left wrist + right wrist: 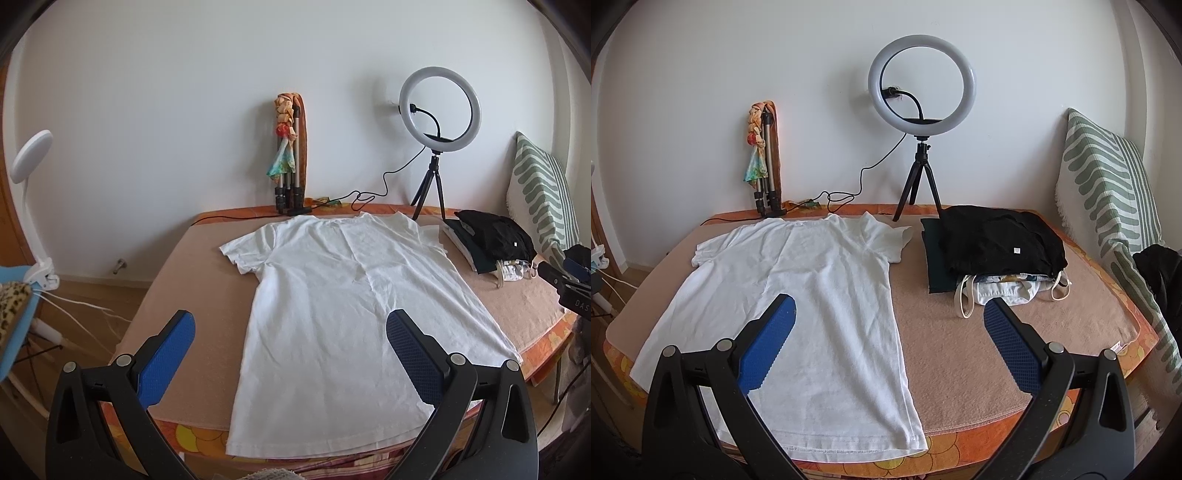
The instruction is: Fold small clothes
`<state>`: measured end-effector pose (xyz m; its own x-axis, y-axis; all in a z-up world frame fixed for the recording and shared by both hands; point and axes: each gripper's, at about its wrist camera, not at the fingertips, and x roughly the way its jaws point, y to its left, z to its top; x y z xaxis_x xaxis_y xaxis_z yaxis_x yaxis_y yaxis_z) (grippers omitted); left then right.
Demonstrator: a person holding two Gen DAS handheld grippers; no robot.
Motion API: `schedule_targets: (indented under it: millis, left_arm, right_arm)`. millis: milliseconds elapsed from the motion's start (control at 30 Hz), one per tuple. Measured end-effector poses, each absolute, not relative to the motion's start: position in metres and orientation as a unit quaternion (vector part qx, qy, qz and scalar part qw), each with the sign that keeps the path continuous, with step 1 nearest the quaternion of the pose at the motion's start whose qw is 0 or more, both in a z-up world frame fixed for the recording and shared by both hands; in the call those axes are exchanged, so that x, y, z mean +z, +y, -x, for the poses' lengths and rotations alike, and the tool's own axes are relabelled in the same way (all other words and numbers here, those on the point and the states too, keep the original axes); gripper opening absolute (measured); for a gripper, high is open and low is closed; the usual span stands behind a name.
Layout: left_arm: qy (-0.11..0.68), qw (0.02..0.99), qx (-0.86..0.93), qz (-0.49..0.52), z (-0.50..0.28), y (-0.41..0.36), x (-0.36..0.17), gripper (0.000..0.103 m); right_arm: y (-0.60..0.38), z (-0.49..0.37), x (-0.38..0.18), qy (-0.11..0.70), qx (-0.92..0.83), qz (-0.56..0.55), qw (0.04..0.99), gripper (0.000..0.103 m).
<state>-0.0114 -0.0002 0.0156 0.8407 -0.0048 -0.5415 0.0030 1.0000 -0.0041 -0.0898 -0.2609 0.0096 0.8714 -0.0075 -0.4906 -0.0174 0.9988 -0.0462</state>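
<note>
White T-shirt (332, 295) spread flat and unfolded on tan blanket, hem nearest, collar toward wall, lightly creased

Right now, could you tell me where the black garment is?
In the right wrist view, the black garment tops the clothes pile right of the white T-shirt, before the ring light.

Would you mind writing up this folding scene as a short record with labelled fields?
surface: bed with peach blanket over an orange floral cover
garment to fold: white short-sleeved T-shirt, spread flat, hem at the near edge
pile: black clothes stacked on pale items, right of the shirt, apart from it
background: white ring light on a black tripod; folded tripod leaning on the wall
left gripper: open, above the shirt's lower half, holding nothing
right gripper: open, over the shirt's right edge, holding nothing
</note>
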Motion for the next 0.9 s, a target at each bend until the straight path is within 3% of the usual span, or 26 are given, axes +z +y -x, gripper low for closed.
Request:
schedule_targets:
  millis: [900]
  left_arm:
    - [0.274, 0.962, -0.002, 0.004, 0.0159, 0.0002, 0.0199, 0.103]
  right_arm:
    - [-0.2616, 0.089, 0.01, 0.254, 0.005, 0.02, 0.967, 0.103]
